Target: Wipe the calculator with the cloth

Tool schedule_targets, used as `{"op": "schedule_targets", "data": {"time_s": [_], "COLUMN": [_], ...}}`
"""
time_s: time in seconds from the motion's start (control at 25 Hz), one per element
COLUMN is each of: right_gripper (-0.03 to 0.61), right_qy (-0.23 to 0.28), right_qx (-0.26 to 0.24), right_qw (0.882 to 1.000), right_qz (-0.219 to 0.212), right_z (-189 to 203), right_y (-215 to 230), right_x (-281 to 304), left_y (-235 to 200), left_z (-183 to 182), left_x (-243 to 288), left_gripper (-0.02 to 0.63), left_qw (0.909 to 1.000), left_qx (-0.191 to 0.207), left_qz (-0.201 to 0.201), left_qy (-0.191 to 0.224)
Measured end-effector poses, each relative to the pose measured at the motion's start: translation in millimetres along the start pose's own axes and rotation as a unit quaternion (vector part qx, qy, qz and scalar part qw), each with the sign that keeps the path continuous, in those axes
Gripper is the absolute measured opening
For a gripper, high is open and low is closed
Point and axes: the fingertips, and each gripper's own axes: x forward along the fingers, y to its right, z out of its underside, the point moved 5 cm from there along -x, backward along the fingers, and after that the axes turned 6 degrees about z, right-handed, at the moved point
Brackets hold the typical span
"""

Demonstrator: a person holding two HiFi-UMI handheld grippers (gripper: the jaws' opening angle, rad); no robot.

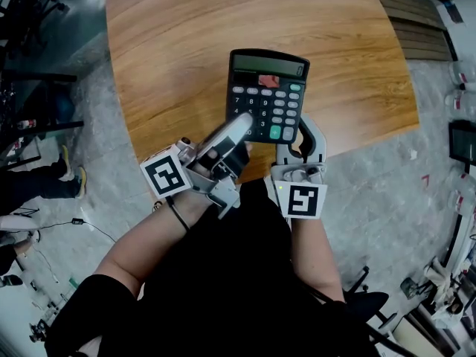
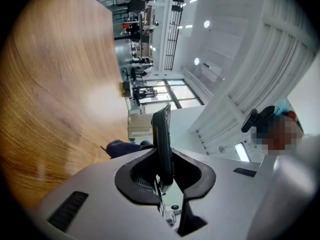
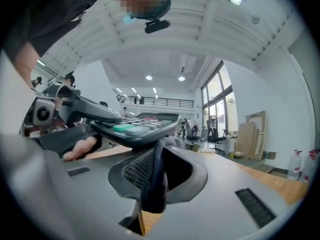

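Observation:
A black calculator (image 1: 267, 94) with grey and green keys hangs face up over the near edge of the wooden table (image 1: 178, 36). My left gripper (image 1: 239, 127) is shut on its lower left edge; in the left gripper view the calculator (image 2: 163, 139) stands edge-on, pinched between the jaws of the left gripper (image 2: 165, 170). My right gripper (image 1: 301, 136) sits at the lower right corner of the calculator. In the right gripper view it (image 3: 157, 169) is shut on a dark cloth (image 3: 155, 184), whose top touches the underside of the calculator (image 3: 135, 129). The cloth is mostly hidden in the head view.
The round table's near edge (image 1: 223, 181) lies just under my hands, with grey floor around it. Another person's legs and shoes (image 1: 44, 177) are at the left. Chairs and equipment (image 1: 461, 140) stand at the right.

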Motion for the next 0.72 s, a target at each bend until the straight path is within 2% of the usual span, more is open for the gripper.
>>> {"op": "schedule_targets", "data": {"time_s": [0.2, 0.32, 0.44, 0.72], "right_gripper": [0.054, 0.055, 0.054, 0.055], "right_qy": [-0.001, 0.006, 0.009, 0.030], "right_qx": [-0.001, 0.004, 0.004, 0.016], "right_qw": [0.997, 0.995, 0.997, 0.999], "right_qz": [0.079, 0.095, 0.077, 0.006], "right_z": [4.2, 1.8, 2.2, -4.1], "right_y": [49.5, 55.6, 40.7, -17.5], "right_x": [-1.8, -0.9, 3.2, 21.6], "left_y": [-3.5, -4.5, -5.0, -2.5], "left_z": [1.6, 1.9, 2.2, 1.1], "left_x": [-1.3, -1.8, -1.7, 1.2], "left_gripper": [0.067, 0.067, 0.067, 0.067], "left_qw": [1.0000, 0.9998, 0.9996, 0.9988], "left_qx": [-0.008, -0.017, -0.026, -0.048], "left_qz": [-0.002, -0.004, -0.001, 0.014], "left_qy": [0.003, 0.006, 0.008, 0.003]}}
